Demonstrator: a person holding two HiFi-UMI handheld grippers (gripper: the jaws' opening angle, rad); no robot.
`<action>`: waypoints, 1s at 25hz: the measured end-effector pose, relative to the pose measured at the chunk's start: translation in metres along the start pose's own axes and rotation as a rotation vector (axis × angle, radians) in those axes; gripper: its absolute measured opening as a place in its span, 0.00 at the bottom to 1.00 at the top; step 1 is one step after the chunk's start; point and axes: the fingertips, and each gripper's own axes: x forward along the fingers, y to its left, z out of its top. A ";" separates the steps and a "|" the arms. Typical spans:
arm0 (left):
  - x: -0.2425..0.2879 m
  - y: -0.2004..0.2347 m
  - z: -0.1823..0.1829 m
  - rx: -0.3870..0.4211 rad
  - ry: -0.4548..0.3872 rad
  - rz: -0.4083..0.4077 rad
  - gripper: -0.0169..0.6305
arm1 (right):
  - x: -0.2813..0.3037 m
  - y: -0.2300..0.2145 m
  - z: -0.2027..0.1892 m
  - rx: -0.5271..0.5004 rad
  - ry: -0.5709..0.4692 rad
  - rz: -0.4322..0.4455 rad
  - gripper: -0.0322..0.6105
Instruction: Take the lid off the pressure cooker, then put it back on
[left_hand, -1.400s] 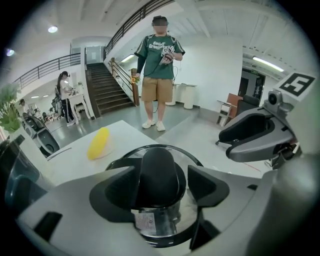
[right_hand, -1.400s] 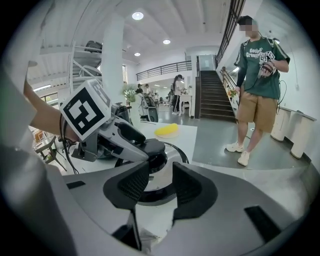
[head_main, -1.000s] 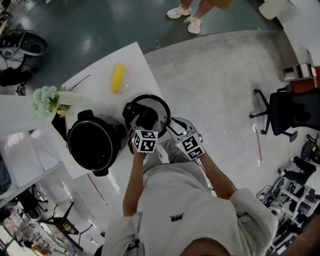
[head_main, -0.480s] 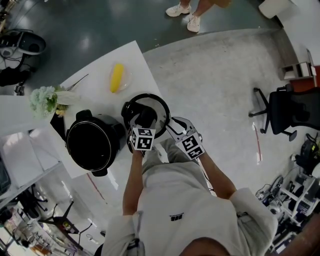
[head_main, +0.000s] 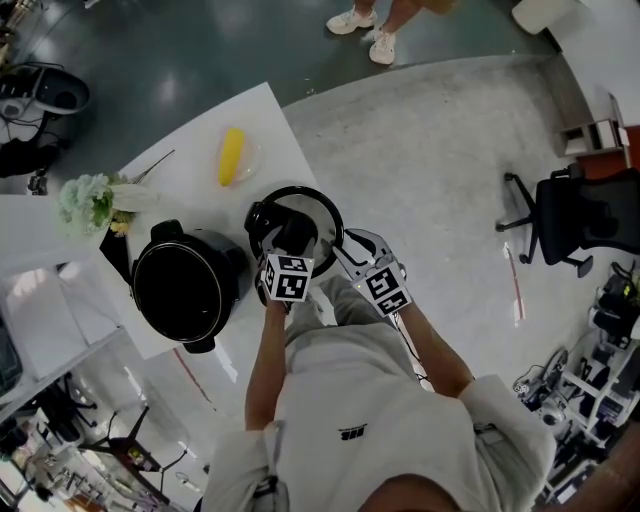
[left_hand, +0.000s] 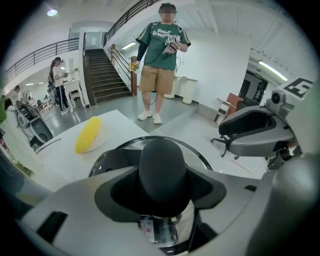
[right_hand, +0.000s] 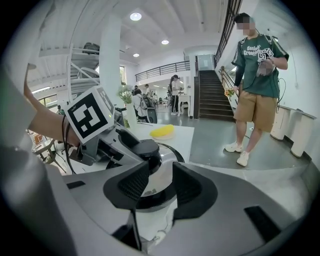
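Left gripper (head_main: 288, 243) is clamped on the round black knob (left_hand: 162, 167) of the shiny black-rimmed lid (head_main: 327, 214), at the white tabletop's (head_main: 270, 120) corner, just beside the open black pressure cooker (head_main: 185, 290). Right gripper (right_hand: 157, 184) hangs open by the lid's edge.

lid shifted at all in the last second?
No. The lid keeps the same gap from the pot beside it, and the left hand-held gripper grips its knob.

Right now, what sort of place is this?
Probably an open-plan lab or office hall, not a home kitchen: a wide staircase with railings, a black office chair, and a white table holding the pressure cooker.
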 end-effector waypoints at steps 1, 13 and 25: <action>-0.002 -0.001 0.003 0.005 -0.005 -0.003 0.47 | -0.001 -0.001 0.002 0.002 -0.005 -0.004 0.28; -0.048 -0.013 0.052 0.024 -0.060 -0.029 0.47 | -0.030 -0.004 0.048 -0.036 -0.068 -0.011 0.28; -0.118 -0.001 0.103 -0.017 -0.127 0.025 0.47 | -0.054 0.008 0.122 -0.151 -0.152 0.109 0.28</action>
